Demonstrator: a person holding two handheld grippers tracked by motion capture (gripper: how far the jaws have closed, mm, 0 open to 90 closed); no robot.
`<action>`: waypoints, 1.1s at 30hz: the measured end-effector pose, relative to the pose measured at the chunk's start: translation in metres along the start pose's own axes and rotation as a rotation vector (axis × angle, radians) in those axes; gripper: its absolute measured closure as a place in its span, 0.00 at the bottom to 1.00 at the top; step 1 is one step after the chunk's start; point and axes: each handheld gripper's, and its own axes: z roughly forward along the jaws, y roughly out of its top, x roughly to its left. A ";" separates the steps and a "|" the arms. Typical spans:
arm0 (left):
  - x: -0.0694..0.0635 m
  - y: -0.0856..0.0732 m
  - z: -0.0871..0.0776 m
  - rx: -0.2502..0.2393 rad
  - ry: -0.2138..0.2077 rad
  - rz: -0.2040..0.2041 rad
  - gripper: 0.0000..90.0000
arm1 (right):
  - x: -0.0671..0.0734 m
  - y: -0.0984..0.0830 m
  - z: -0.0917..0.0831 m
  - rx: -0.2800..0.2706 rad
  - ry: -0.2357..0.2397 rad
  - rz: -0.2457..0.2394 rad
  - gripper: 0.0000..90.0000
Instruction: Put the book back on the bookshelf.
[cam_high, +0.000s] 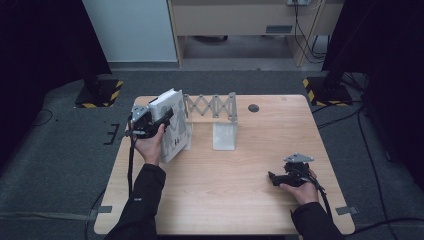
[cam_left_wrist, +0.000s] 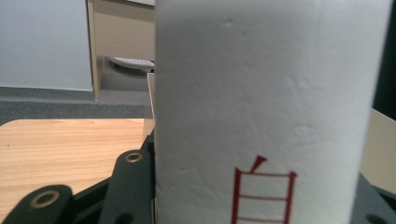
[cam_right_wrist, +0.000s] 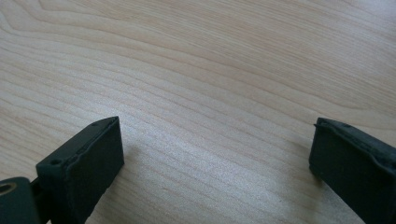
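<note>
**Thick white book carried toward an expandable metal book rack**

The left hand-held gripper (cam_high: 167, 116) is clamped on a thick white book with a red character on its spine (cam_high: 170, 125); in the left gripper view the spine (cam_left_wrist: 261, 116) stands between the black jaws. The book is tilted, its lower corner near or on the light wooden table (cam_high: 225, 200), just beside the left end of a grey metal rack with a scissor-lattice back and upright dividers (cam_high: 215, 117). The right hand-held gripper (cam_high: 272, 177) rests well apart at the table's right side, jaws spread with bare wood (cam_right_wrist: 210, 93) between them.

Risks, as judged: the book is heavy and is gripped near one edge, so it may pivot or slide out of the pads. A tilted entry could catch on a divider and push the light rack, which nothing steadies, across the table. Released while leaning, the book may topple.

Container: the rack's visible bays hold nothing; whether the book's lower edge has entered the left bay cannot be told.
</note>
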 end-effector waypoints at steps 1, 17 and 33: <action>0.000 -0.001 0.001 0.003 -0.002 0.002 0.57 | 0.000 0.000 0.000 0.000 0.000 -0.002 0.04; 0.002 -0.008 -0.010 0.052 -0.035 0.040 0.57 | 0.001 0.000 0.000 -0.003 0.001 -0.002 0.04; 0.007 -0.027 -0.043 0.085 -0.046 0.054 0.56 | 0.001 0.000 0.000 0.000 0.003 -0.003 0.04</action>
